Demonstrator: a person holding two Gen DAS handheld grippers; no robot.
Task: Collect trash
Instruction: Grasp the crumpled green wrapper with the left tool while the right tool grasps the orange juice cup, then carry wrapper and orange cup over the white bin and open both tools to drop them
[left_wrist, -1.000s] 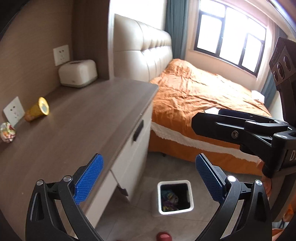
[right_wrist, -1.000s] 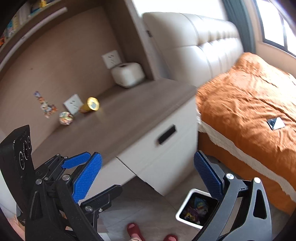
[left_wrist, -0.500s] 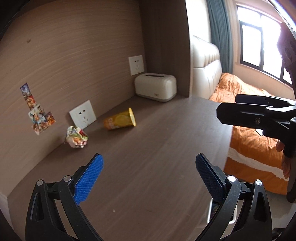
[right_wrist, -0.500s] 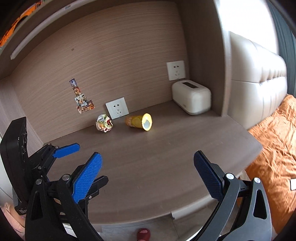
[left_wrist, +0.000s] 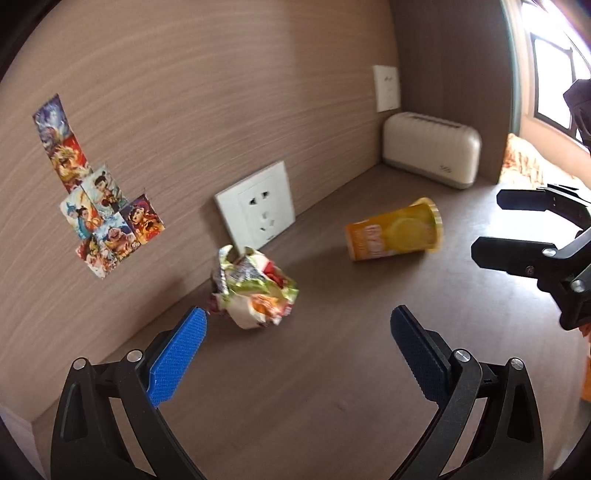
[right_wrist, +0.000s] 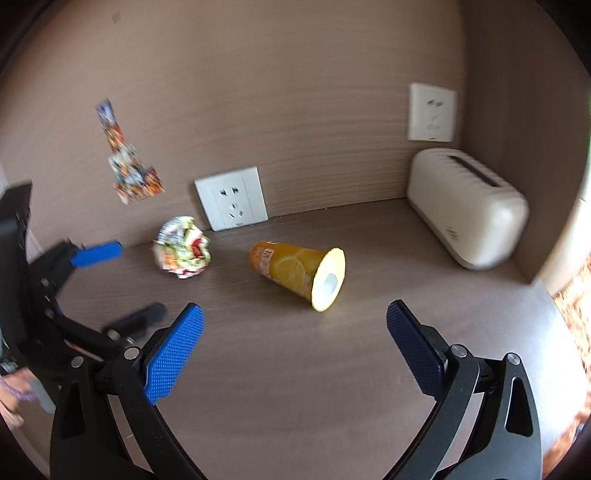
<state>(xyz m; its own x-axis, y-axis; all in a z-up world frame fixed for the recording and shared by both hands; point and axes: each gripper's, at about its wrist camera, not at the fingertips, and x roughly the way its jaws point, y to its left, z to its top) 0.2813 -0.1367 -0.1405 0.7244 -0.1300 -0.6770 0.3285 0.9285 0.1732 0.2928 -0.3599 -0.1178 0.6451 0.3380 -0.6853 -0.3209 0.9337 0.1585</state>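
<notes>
A crumpled colourful wrapper (left_wrist: 255, 291) lies on the wooden desk (left_wrist: 332, 387) near the back wall; it also shows in the right wrist view (right_wrist: 183, 252). An orange paper cup (left_wrist: 397, 233) lies on its side to the wrapper's right, with its open mouth toward the right wrist camera (right_wrist: 301, 272). My left gripper (left_wrist: 295, 343) is open and empty, just short of the wrapper. My right gripper (right_wrist: 293, 339) is open and empty, just short of the cup. Each gripper shows in the other's view.
A cream toaster-shaped box (right_wrist: 467, 206) stands at the desk's back right corner. Two wall sockets (right_wrist: 231, 197) (right_wrist: 432, 112) and a cluster of stickers (left_wrist: 99, 206) are on the back wall. An orange bed (left_wrist: 532, 166) lies beyond the desk's right edge.
Both grippers have swung from the bedside bin and floor up over the desk and moved in close to the wrapper and the cup. Both stay open.
</notes>
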